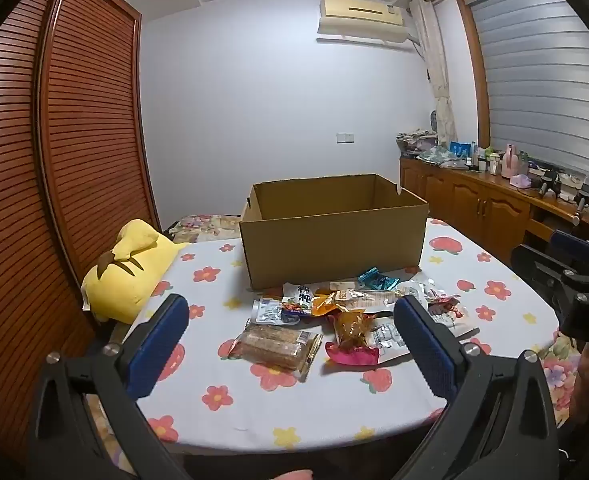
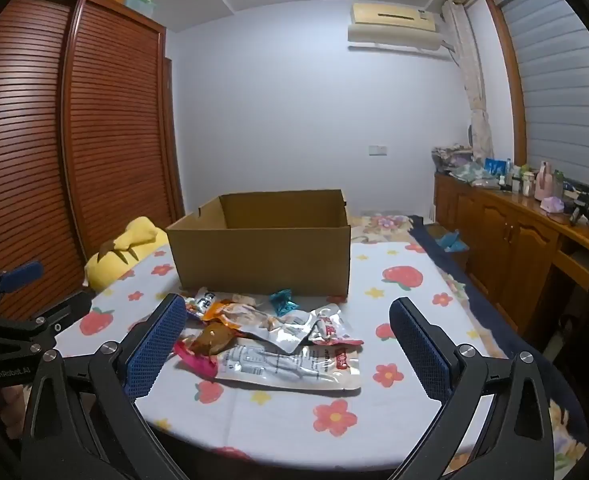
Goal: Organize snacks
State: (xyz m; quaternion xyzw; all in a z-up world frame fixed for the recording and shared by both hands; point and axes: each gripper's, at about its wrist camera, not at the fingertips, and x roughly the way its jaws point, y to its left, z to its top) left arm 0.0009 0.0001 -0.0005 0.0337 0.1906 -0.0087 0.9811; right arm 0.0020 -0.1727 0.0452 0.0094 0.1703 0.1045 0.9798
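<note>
One floral tablecloth (image 1: 302, 404) fronts louvered wardrobe (image 1: 90, 128).

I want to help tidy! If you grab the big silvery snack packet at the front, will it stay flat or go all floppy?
The silvery packet will probably droop, since it looks like thin, flat film. Its shiny surface may slip between the fingers. It looks light, so a push would likely slide it across the flowered cloth.

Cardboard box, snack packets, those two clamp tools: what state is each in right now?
Brown cardboard box: open-topped, upright; inside looks empty.
Pile of snack packets: loose on the flowered tablecloth, outside the box.
Left gripper: open, holding nothing.
Right gripper: open, holding nothing.
Yellow plush toy: lying at the table's edge.
</note>
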